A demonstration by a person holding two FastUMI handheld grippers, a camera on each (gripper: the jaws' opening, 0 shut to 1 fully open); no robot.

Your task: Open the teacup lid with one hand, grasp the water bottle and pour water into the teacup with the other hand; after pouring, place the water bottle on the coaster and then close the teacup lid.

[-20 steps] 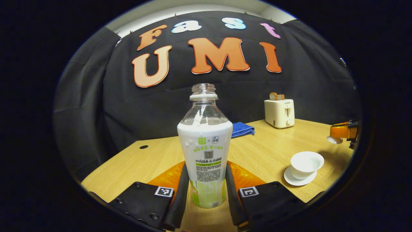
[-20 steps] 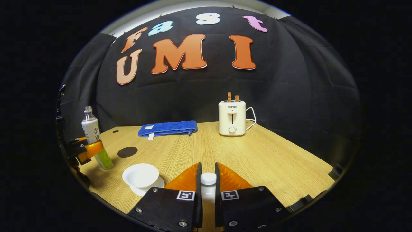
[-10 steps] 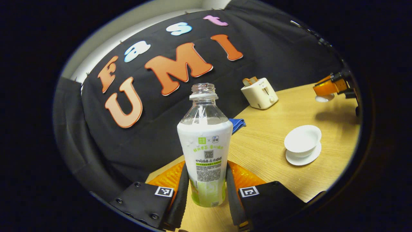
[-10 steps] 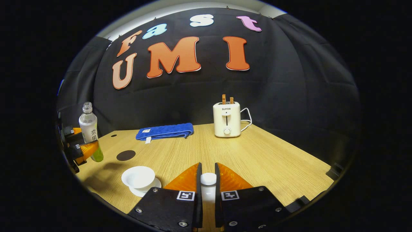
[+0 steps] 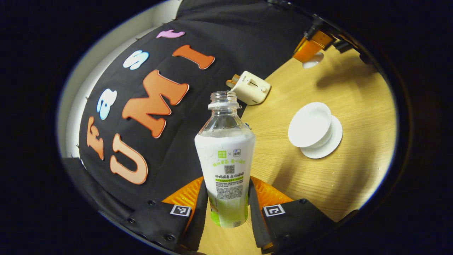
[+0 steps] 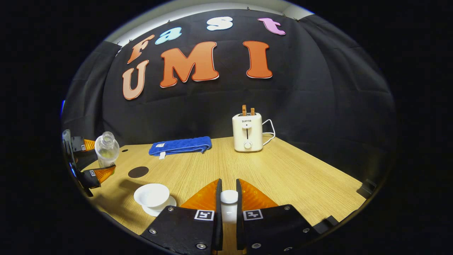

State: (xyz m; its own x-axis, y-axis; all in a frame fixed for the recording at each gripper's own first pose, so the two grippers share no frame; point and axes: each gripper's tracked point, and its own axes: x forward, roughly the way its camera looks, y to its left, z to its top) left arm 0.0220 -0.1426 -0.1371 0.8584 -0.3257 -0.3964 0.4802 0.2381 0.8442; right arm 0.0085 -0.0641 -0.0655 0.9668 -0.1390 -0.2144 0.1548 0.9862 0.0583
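While gripped, water bottle (image 5: 225, 159) seemingly tilted, neck toward teacup (image 5: 309, 124)

The water bottle (image 5: 225, 159) hides its base between the tongs' fingers (image 5: 199, 209) — the blue towel (image 5: 246, 125) barely peeks out behind it.

The counter (image 6: 283, 166) is pale wood-grain laminate with a smooth, faintly shiny face. The bottle (image 5: 225, 156) is clear glossy plastic wrapped in a printed film label, while the teacup (image 5: 310, 124) and its saucer (image 5: 331, 145) look like smooth white glazed ceramic. The far towel (image 6: 180, 146) is nubby blue cloth and the toaster (image 6: 247, 132) smooth cream plastic.
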